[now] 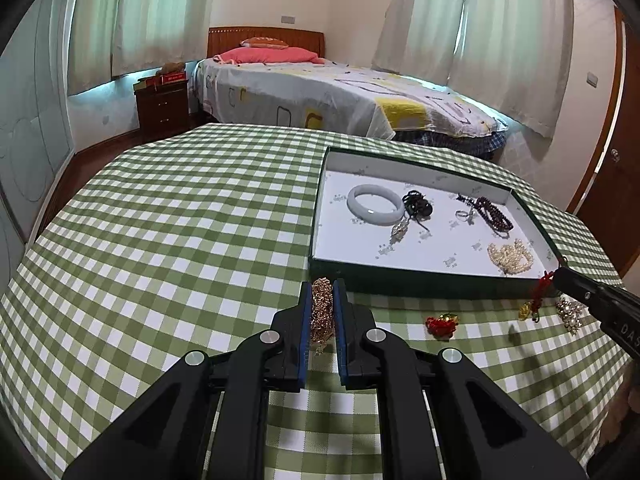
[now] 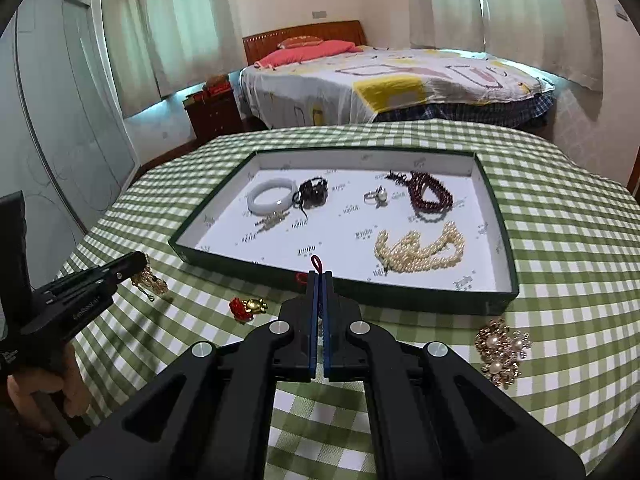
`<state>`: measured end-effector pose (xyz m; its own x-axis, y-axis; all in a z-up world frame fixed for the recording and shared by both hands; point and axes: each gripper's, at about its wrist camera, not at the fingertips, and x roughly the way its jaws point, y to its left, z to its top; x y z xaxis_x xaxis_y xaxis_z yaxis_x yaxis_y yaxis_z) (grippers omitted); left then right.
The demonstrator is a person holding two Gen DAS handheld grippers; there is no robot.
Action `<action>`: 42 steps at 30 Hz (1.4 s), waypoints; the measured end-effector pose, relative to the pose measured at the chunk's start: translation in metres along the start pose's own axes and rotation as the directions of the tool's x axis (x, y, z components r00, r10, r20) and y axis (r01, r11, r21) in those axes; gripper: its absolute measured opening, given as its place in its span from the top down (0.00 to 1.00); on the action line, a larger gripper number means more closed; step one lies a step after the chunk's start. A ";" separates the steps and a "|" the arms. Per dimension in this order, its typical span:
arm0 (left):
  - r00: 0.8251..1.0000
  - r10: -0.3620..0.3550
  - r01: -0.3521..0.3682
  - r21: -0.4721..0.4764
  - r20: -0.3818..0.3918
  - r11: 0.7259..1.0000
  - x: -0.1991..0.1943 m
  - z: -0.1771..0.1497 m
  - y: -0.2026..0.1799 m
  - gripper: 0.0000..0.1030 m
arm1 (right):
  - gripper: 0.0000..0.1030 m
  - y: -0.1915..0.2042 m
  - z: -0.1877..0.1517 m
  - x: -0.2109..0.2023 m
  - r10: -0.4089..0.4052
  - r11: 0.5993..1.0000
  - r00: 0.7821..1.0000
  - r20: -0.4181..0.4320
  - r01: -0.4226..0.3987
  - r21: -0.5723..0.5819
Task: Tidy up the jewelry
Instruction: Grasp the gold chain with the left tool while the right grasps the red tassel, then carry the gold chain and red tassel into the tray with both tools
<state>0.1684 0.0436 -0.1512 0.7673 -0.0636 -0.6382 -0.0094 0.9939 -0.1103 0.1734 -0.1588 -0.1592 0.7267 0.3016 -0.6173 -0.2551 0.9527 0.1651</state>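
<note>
A gold chain (image 1: 322, 312) is clamped between the jaws of the left gripper (image 1: 322, 292), held just above the checked tabletop (image 1: 180, 216) and just short of the near wall of the green tray (image 1: 400, 286). The jaws of the right gripper (image 2: 320, 276) are pressed together on the red cord (image 2: 316, 263) of a small gold charm (image 1: 525, 312), which hangs below them near the tray's near right corner. Already laid in the tray are a white bangle (image 2: 269, 197), a black cord piece (image 2: 313, 192), a ring (image 2: 376, 197), dark red beads (image 2: 430, 196) and a pearl strand (image 2: 420, 250). Outside the tray, on the tabletop, a red and gold charm (image 2: 246, 306) and a pearl brooch (image 2: 502, 350) remain to be gathered. The step in hand is judged to be the carrying of two pieces to the tray at once. Next, each piece would have to be lifted over the near wall, brought above a bare patch of the white floor, and released there so that chain and cord are not tangled with what is already laid out.
</note>
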 end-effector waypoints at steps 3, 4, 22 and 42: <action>1.000 -0.006 0.006 0.002 0.014 1.000 -0.005 0.003 -0.002 0.89 | 0.98 0.000 0.003 -0.008 0.001 1.000 1.000 0.020 -0.001 0.002; 1.000 -0.008 0.008 0.003 0.019 1.000 -0.007 0.005 -0.003 0.89 | 0.98 0.000 0.004 -0.009 0.002 1.000 1.000 0.024 -0.002 0.003; 0.993 -0.063 0.060 0.033 0.102 0.998 -0.026 0.033 -0.026 0.89 | 0.98 0.000 0.034 -0.037 0.009 1.000 0.992 0.127 -0.009 -0.002; 0.976 -0.127 0.114 0.084 0.178 0.990 0.001 0.082 -0.059 0.89 | 0.98 -0.006 0.076 -0.008 -0.004 1.000 0.984 0.178 0.006 -0.011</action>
<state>0.2226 -0.0077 -0.0824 0.8642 -0.1725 -0.4726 0.1321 0.9842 -0.1178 0.2180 -0.1636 -0.0966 0.8294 0.2996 -0.4715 -0.2579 0.9540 0.1526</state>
